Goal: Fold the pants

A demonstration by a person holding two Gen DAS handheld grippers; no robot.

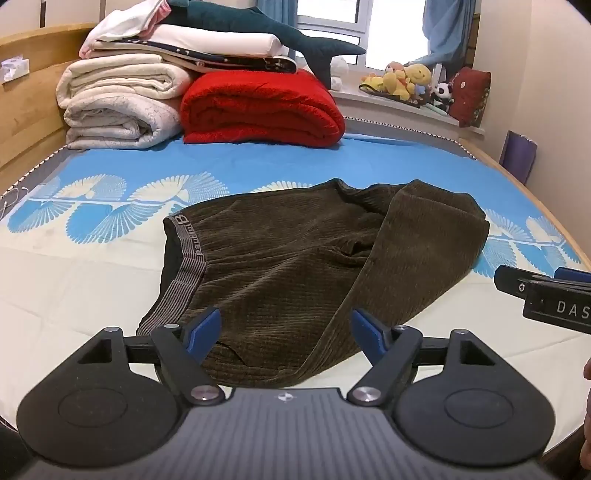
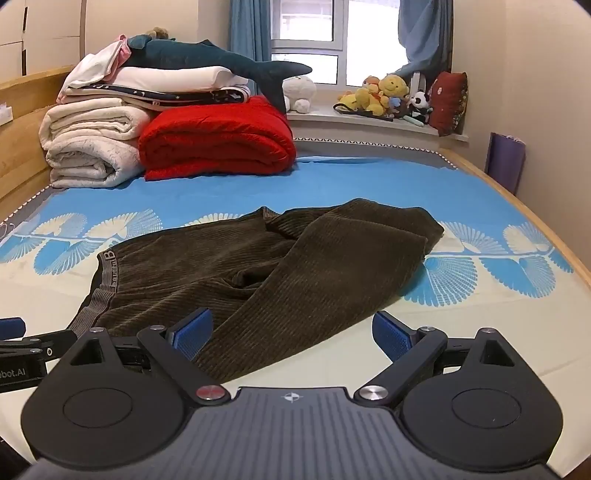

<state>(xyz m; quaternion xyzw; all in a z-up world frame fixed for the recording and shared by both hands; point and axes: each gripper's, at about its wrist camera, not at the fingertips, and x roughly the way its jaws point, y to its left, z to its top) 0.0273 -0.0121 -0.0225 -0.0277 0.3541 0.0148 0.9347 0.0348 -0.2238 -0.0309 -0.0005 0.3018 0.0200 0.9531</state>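
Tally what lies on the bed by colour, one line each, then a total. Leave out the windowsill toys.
Dark olive: 1, the pants
Red: 1, the folded blanket
Cream: 1, the thick folded quilt
White or navy-trimmed: several folded linens, count unclear
Teal: 1, the plush shark
Total: 4, plus the linens

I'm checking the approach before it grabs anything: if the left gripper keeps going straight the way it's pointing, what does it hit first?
Most likely the dark olive corduroy pants: the open left gripper points down at their near edge, nothing between. Depth is uncertain.
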